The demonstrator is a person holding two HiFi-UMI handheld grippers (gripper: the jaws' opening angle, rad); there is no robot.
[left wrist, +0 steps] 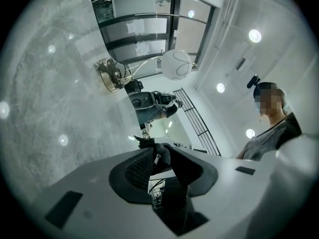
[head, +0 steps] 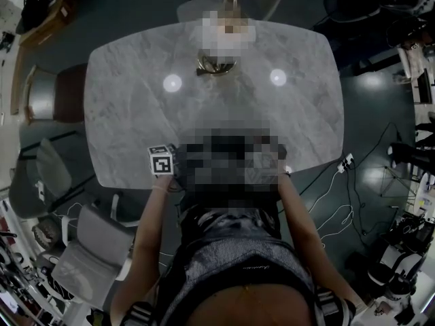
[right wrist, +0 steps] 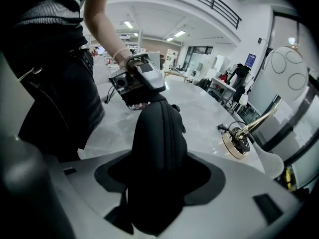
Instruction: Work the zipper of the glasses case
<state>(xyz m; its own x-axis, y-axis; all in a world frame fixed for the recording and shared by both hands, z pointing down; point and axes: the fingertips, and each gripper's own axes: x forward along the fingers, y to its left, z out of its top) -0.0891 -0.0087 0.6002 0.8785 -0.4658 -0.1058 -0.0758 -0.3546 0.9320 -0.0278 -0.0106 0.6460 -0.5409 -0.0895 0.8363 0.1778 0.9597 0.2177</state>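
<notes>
We see the right gripper (right wrist: 159, 176) clamped on the lower end of a black, soft-shelled fabric glasses case (right wrist: 160, 126). The case fills the centre of the right gripper view and rises out of the jaws towards the upper left of the frame. Its black zipper (right wrist: 168, 133) runs as a fine line down the middle of the shell. At the case's far end the left gripper (right wrist: 137, 81) meets it. In the left gripper view the jaws stand close together and pinch a small dark zipper pull (left wrist: 156, 157) with a silvery glint. The case hangs between the two grippers over the near edge of the pale grey marble tabletop (head: 122, 114); in the head view a mosaic patch covers it. Only the left gripper's white cube (head: 162, 160) shows there, with a black-and-white square marker on each visible face and no letters. A brass-coloured ornament on a round base (head: 216, 65) stands at the tabletop's far edge, at the top centre of the head view. A short line of print (head: 252, 269) crosses the person's dark striped garment at the bottom of that view, too small for us to read. A small blue sign (right wrist: 250, 59) hangs on the wall at the upper right of the right gripper view, and we cannot read it either.
</notes>
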